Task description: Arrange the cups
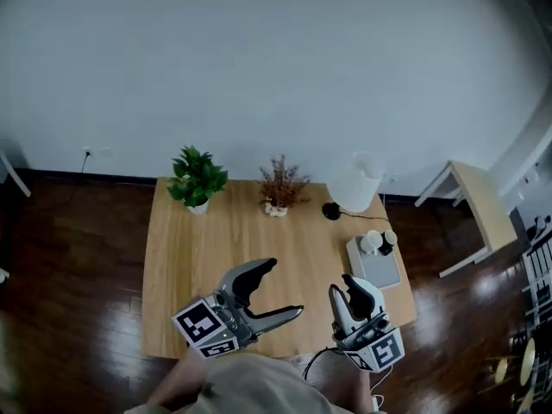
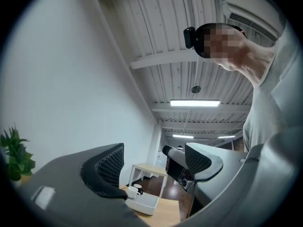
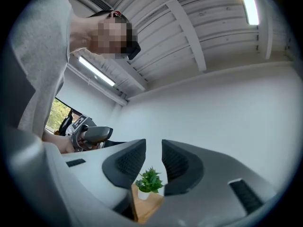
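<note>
Wood counter (image 1: 216, 248); cups (image 1: 377, 241) right of centre, just above right tool (image 1: 352, 285), narrowly gapped, empty; left tool (image 1: 285, 288) spread, farther.

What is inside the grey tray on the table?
A white cup and a dark cup stand at the far end of the tray; the rest looks bare. In the left gripper view its wall covers their bases.
</note>
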